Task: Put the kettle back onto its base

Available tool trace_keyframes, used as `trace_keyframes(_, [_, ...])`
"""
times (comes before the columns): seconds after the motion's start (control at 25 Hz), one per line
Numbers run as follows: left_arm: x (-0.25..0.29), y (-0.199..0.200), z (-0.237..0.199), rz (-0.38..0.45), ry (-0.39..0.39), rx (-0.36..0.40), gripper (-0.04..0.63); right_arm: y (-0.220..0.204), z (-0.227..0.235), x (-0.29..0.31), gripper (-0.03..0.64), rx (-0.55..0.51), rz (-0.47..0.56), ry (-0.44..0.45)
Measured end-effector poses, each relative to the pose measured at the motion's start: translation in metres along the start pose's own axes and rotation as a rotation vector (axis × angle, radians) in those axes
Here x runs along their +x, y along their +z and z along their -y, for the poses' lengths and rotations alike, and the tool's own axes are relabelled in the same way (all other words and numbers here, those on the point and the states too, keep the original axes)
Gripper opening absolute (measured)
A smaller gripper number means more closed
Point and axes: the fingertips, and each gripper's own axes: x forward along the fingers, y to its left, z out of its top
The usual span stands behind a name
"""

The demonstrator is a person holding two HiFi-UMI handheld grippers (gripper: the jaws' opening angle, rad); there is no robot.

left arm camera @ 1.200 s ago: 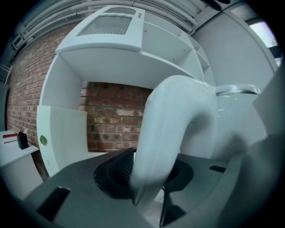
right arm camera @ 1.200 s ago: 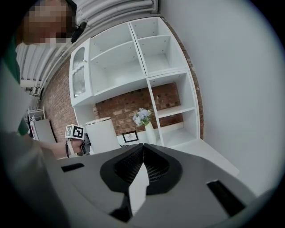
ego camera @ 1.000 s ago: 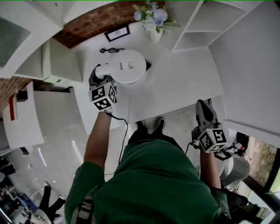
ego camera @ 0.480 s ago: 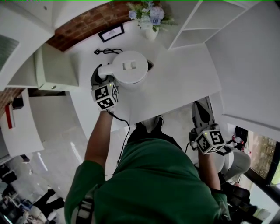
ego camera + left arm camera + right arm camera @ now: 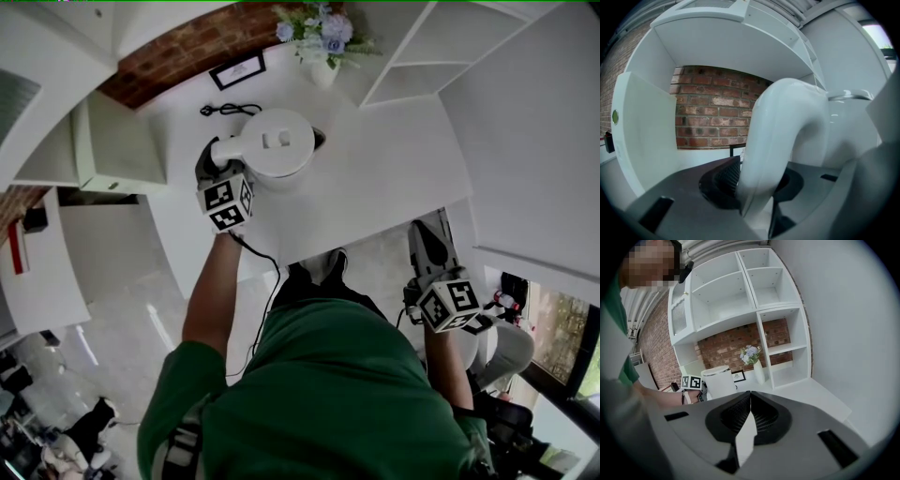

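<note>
The left gripper [image 5: 212, 165] is clamped on the white kettle's [image 5: 278, 142] handle [image 5: 780, 136], carrying it upright at the white counter [image 5: 394, 178] near the flower vase [image 5: 323, 70], while the right gripper [image 5: 429, 234], jaws together and empty, hangs clear, apparently unneeded.

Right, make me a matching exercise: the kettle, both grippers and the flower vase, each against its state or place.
Things:
1 kettle
2 left gripper
3 right gripper
4 flower vase

States or places:
A jaws together, nothing between them
B stands at the back, by the brick wall
C clamped on a white handle
D white, gripped by its handle

Pairs: 1-D, 2-C, 3-A, 4-B
</note>
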Motion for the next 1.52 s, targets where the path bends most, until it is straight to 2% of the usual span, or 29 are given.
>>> trace_keyframes(0.24, [-0.006, -0.013, 0.001, -0.023, -0.018, 0.003, 0.146, -0.002, 0.001, 0.004, 0.023, 0.018, 0.003, 0.022])
trace_keyframes(0.56, [-0.043, -0.049, 0.000, -0.197, -0.014, -0.051, 0.196, 0.012, -0.008, 0.013, 0.023, 0.012, 0.050, 0.081])
trace_keyframes(0.8, [-0.091, -0.054, 0.005, -0.206, -0.021, -0.082, 0.196, 0.017, -0.007, 0.013, 0.023, 0.002, 0.086, 0.088])
trace_keyframes(0.96, [-0.134, -0.038, 0.016, -0.169, -0.081, -0.137, 0.184, 0.026, -0.001, 0.008, 0.023, -0.001, 0.130, 0.067])
trace_keyframes(1.08, [-0.165, -0.004, 0.029, -0.102, -0.131, -0.158, 0.130, 0.035, 0.001, 0.003, 0.023, -0.018, 0.170, 0.059])
trace_keyframes(1.36, [-0.206, 0.098, 0.079, 0.079, -0.237, -0.105, 0.076, 0.073, -0.011, -0.006, 0.022, -0.079, 0.267, 0.094])
trace_keyframes(1.52, [-0.220, 0.137, 0.111, 0.133, -0.313, -0.081, 0.057, 0.103, -0.030, -0.018, 0.021, -0.167, 0.350, 0.134])
